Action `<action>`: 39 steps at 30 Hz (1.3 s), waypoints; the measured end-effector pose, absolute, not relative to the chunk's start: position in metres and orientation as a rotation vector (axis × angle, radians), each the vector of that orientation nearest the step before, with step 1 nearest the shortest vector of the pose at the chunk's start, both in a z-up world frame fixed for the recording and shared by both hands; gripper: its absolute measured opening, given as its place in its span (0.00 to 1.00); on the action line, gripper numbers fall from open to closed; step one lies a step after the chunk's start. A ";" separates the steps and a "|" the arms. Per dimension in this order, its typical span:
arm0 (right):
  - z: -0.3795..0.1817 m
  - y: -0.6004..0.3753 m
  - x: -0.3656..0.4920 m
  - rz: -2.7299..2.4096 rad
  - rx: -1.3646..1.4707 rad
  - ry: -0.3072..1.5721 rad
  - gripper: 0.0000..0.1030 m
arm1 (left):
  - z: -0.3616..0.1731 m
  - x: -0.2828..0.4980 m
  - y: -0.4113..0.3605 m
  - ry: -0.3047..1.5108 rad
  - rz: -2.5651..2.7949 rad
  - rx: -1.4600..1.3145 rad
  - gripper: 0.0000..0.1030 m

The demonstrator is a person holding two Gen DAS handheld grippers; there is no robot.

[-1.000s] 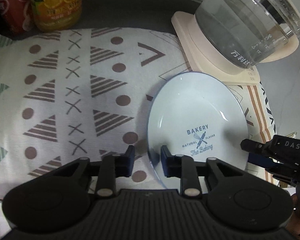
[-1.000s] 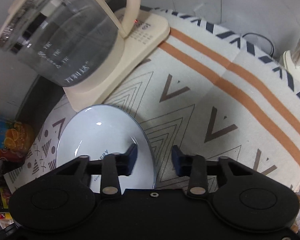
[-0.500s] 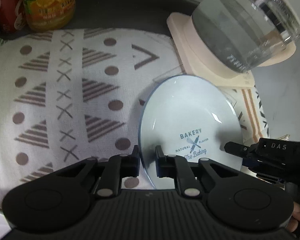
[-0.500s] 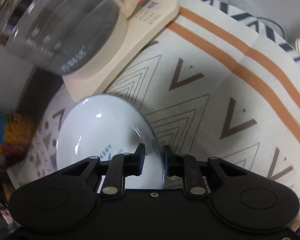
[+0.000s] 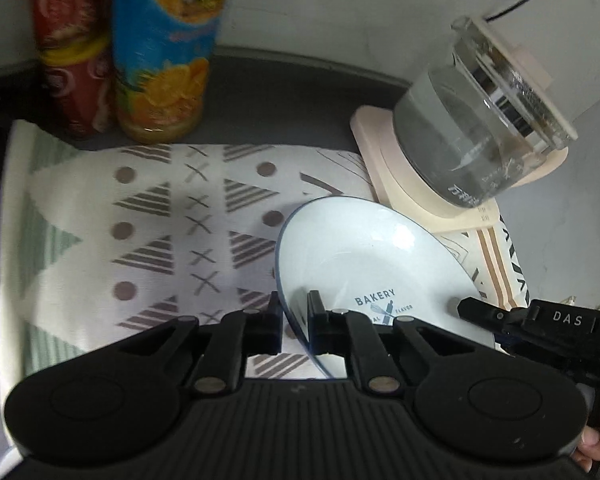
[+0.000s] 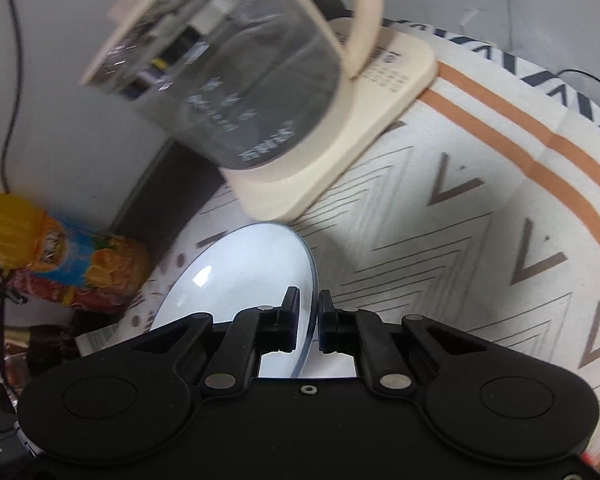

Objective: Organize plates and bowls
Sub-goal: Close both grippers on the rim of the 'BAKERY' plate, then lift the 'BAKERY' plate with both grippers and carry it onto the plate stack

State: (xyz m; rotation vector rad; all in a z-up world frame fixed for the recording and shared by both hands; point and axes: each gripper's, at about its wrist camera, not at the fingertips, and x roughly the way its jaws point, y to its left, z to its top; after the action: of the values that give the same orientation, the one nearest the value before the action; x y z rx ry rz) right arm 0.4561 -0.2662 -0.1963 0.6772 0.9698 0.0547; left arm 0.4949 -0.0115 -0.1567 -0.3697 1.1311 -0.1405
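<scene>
Glossy plate [image 5: 364, 256], woven cloth [image 5: 140, 240], glass kettle [image 5: 476, 128].

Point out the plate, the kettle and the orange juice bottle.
plate [image 5: 364, 256]: left wrist view, bare inner surface above the lettering.
kettle [image 6: 252, 92]: right wrist view, glass body.
orange juice bottle [image 5: 162, 80]: left wrist view, label on its front.

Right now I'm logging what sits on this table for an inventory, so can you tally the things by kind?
Plates: 1, the round white plate printed BAKERY
Kettles: 1, the clear glass kettle on its cream base
Snack canisters: 2, one orange-and-blue canister, one red canister
Patterned cloths: 2, one dotted cloth, one orange-striped cloth
Total: 6
</scene>
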 end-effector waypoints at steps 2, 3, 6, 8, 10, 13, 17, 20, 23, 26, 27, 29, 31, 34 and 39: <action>-0.193 -0.263 0.452 0.072 0.691 0.959 0.09 | -0.152 0.489 -0.006 1.124 -0.125 -0.379 0.09; -0.192 -0.261 0.451 0.079 0.688 0.956 0.09 | -0.150 0.486 -0.003 1.119 -0.118 -0.381 0.09; -0.186 -0.252 0.445 0.109 0.669 0.950 0.09 | -0.145 0.473 0.006 1.101 -0.098 -0.384 0.09; -0.182 -0.246 0.441 0.127 0.666 0.947 0.09 | -0.143 0.463 0.010 1.096 -0.083 -0.393 0.09; -0.178 -0.240 0.437 0.144 0.659 0.944 0.09 | -0.141 0.453 0.016 1.090 -0.068 -0.404 0.09; -0.176 -0.230 0.429 0.170 0.640 0.942 0.09 | -0.137 0.439 0.023 1.080 -0.043 -0.412 0.10; -0.173 -0.220 0.420 0.202 0.627 0.940 0.09 | -0.132 0.421 0.034 1.066 -0.015 -0.430 0.10; -0.171 -0.212 0.412 0.225 0.611 0.938 0.09 | -0.129 0.406 0.043 1.056 0.009 -0.441 0.09; -0.169 -0.203 0.403 0.254 0.593 0.939 0.09 | -0.126 0.393 0.050 1.047 0.031 -0.452 0.09; -0.167 -0.195 0.396 0.280 0.574 0.938 0.09 | -0.125 0.378 0.056 1.038 0.055 -0.464 0.09; -0.166 -0.192 0.393 0.289 0.565 0.938 0.09 | -0.125 0.373 0.057 1.035 0.063 -0.468 0.09; -0.166 -0.188 0.387 0.305 0.556 0.941 0.09 | -0.124 0.364 0.060 1.030 0.078 -0.477 0.09; -0.166 -0.185 0.383 0.321 0.550 0.944 0.09 | -0.123 0.354 0.063 1.025 0.091 -0.483 0.09; -0.165 -0.179 0.375 0.346 0.535 0.949 0.09 | -0.123 0.341 0.069 1.017 0.111 -0.498 0.09; -0.164 -0.167 0.361 0.386 0.498 0.950 0.09 | -0.121 0.321 0.077 1.007 0.139 -0.515 0.09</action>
State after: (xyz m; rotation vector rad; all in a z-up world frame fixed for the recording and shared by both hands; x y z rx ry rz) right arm 0.3614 -0.1671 -0.1642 0.4976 0.9501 0.3864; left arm 0.3205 0.0773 -0.1212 -0.5152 1.0075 0.1385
